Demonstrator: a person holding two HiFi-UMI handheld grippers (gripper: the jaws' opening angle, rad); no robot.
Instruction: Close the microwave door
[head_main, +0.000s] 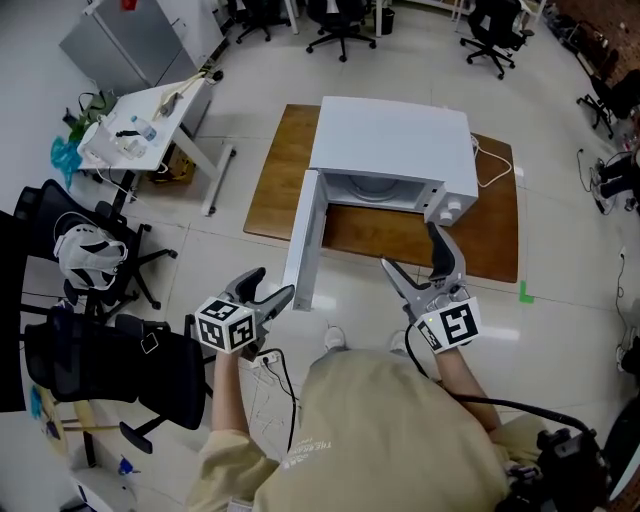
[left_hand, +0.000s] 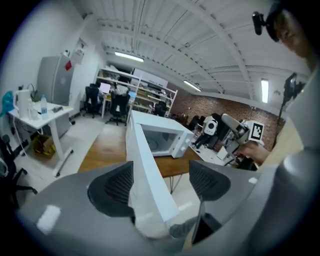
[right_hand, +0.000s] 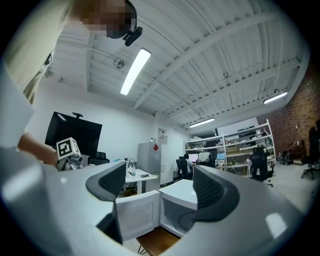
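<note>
Head view first: the white microwave (head_main: 390, 150) sits on a wooden table (head_main: 275, 180), and its door (head_main: 305, 245) stands wide open, swung out towards the person and seen nearly edge-on. The left gripper (head_main: 272, 288) is right at the door's outer edge, low on the left, jaws spread. The right gripper (head_main: 413, 255) hangs in front of the microwave's control side, raised off the table, its two jaws clearly parted too. A white desk (head_main: 150, 115) stands off to the left, well apart from the table.

Over to the left gripper view: the door's free edge runs straight up between the two jaws. It lies close against the left pad, while a clear gap shows to the right pad, so the claw is apart and not clamped on the door. Behind it the oven cavity gapes open.

Now the right gripper view: jaws wide apart and nothing between them. Beyond them the microwave shows from the front, cavity open, door standing out to the left. The left gripper's marker cube peeks in at the far left.
</note>
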